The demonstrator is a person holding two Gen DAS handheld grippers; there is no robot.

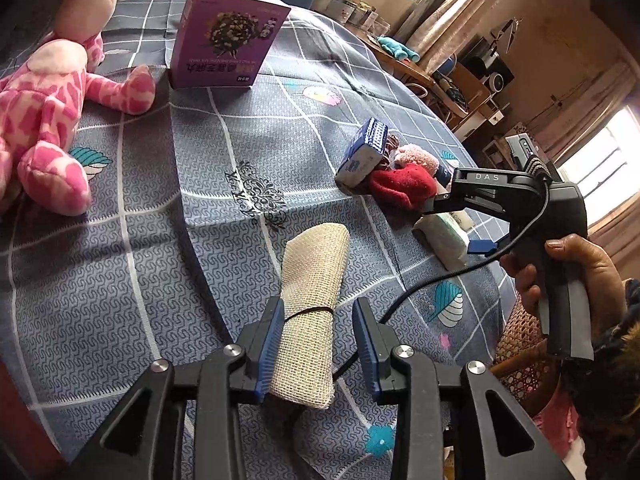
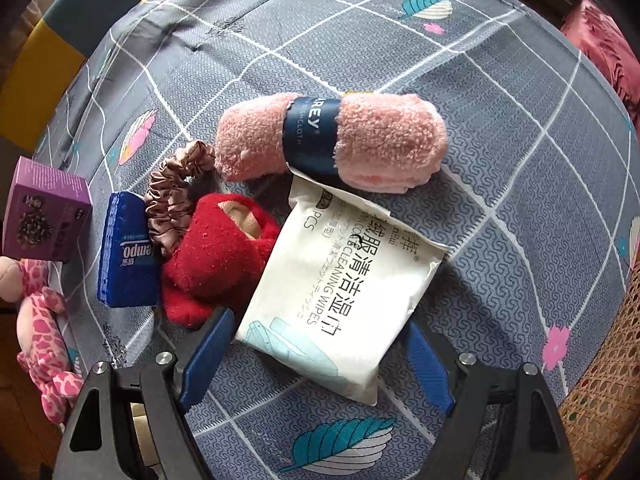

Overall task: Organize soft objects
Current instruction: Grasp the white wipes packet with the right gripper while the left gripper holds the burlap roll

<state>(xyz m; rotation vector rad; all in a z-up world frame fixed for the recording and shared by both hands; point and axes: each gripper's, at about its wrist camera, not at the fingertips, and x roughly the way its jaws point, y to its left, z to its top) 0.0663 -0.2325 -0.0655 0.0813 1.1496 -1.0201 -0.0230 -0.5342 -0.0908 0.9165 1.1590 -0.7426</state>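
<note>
A purple cardboard box (image 1: 228, 38) stands upright on the grey checked cloth-covered surface (image 1: 140, 240). A woven cane chair (image 2: 600, 380) sits at its edge.

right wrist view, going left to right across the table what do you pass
pink plush toy → purple box → blue tissue pack → red fuzzy item → white wipes packet → wicker chair at the table's right edge

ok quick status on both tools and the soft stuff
Left tool open, burlap roll between fingers, right pad clear. Right tool open over wipes pack. Red plush crowds the pack's edge.
</note>
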